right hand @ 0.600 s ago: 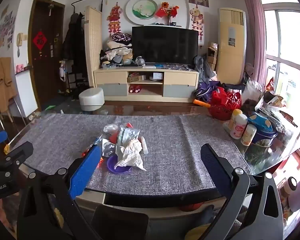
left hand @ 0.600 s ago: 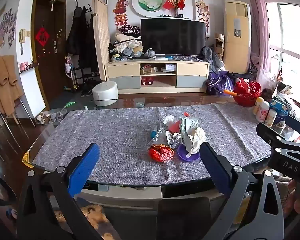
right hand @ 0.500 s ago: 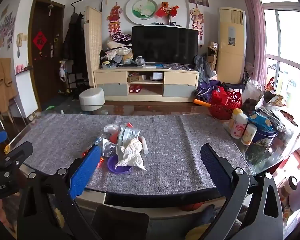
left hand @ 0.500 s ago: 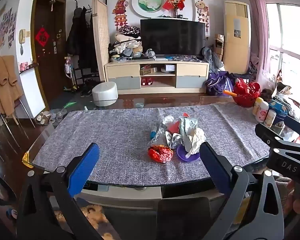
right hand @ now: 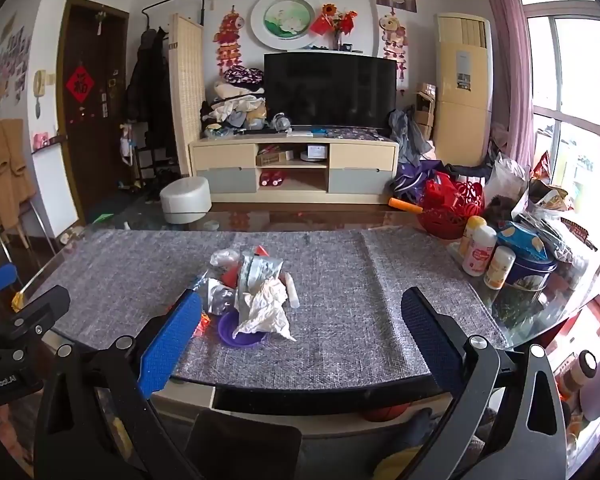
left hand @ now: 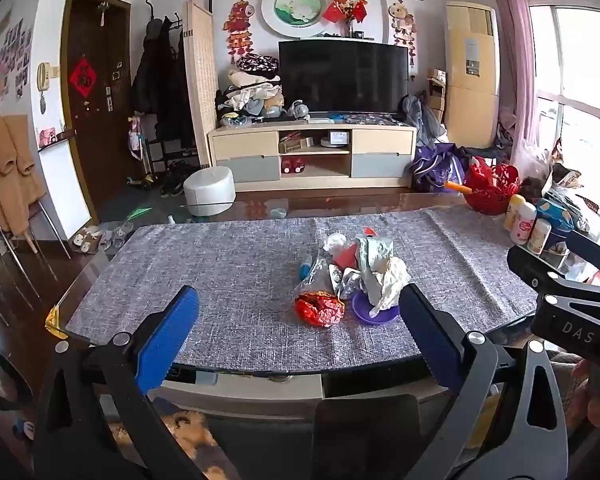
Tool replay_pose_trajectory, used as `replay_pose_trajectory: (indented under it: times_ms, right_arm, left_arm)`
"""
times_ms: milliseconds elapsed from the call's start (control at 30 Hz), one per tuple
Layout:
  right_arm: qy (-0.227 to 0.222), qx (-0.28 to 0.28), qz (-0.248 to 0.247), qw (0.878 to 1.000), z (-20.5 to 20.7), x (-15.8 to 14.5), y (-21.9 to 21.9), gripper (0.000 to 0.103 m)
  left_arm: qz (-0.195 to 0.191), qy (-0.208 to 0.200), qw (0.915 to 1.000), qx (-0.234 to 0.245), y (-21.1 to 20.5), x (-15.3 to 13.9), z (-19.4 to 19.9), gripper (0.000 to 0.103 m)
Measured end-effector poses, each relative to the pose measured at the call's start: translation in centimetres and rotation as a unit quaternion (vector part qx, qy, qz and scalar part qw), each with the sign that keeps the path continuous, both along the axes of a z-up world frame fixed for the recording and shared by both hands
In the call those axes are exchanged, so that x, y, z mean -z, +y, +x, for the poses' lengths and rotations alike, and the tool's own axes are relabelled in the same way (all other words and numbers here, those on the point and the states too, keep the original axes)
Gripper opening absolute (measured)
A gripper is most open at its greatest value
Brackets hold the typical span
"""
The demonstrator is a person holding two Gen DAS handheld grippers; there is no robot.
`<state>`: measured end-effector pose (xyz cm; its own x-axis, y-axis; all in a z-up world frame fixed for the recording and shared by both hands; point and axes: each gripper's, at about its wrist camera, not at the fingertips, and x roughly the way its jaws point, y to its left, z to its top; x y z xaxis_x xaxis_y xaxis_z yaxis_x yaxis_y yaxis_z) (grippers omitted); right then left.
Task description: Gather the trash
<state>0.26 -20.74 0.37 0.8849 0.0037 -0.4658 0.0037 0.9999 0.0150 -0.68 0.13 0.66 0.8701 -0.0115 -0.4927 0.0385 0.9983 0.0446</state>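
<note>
The left gripper [left hand: 298,332] fills the bottom of its own view, jaws wide apart with nothing between the blue pads; its lower body is cut off by the frame edge. The right gripper [right hand: 300,334] is likewise spread wide and empty, low in its view. Each also pokes into the other's picture as a black bar: the right one at the right edge of the left view, the left one at the lower left of the right view, both only partly seen.

The trash [left hand: 354,280] sits in a heap on the grey mat [left hand: 228,272], right of centre in the left view and left of centre in the right view [right hand: 252,296]. It lies beyond both grippers, apart from the pads. In the heap a red foil wrapper [left hand: 319,308] lies nearest, beside a purple dish [left hand: 374,312] partly covered by a crumpled tissue [left hand: 388,280]. A silver pouch [left hand: 374,252] stands behind, with a small blue item that may be a cap, too small to be sure. In the right view the left blue pad hides most of the red wrapper.

The table [right hand: 512,304] edge is glass beyond the mat. Bottles [right hand: 478,250] and a blue tin [right hand: 532,272] crowd the right side, with a red basket [right hand: 448,208] behind; clutter near the window is hard to sort out.
</note>
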Motion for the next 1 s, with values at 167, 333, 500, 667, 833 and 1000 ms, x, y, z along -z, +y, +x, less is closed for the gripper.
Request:
replay_pose_trajectory:
  times_ms: [167, 333, 500, 667, 833, 1000]
  right_arm:
    - [0.001, -0.001, -0.001, 1.000, -0.30, -0.14, 0.40, 0.100]
    - [0.001, -0.002, -0.001, 1.000, -0.18, -0.21, 0.55, 0.100]
    - [0.002, -0.002, -0.001, 1.000, -0.17, -0.22, 0.52, 0.100]
    - [0.002, -0.002, -0.001, 1.000, -0.17, -0.17, 0.59, 0.100]
    - [0.002, -0.002, -0.001, 1.000, -0.18, -0.11, 0.70, 0.100]
    - [0.002, -0.002, -0.001, 1.000, -0.18, -0.14, 0.71, 0.100]
  left_arm:
    - [-0.002, -0.002, 1.0000, 0.001, -0.13, -0.18, 0.08, 0.095]
    - [-0.003, -0.003, 1.0000, 0.001, -0.11, -0.38, 0.03, 0.095]
    - [-0.002, -0.004, 1.0000, 0.000, -0.12, -0.65, -0.04, 0.095]
    - [-0.001, -0.005, 1.0000, 0.000, -0.16, -0.69, -0.12, 0.095]
    - [-0.001, -0.007, 1.0000, 0.000, -0.21, -0.87, -0.15, 0.095]
    - [-0.001, -0.007, 1.0000, 0.000, -0.24, -0.79, -0.20, 0.095]
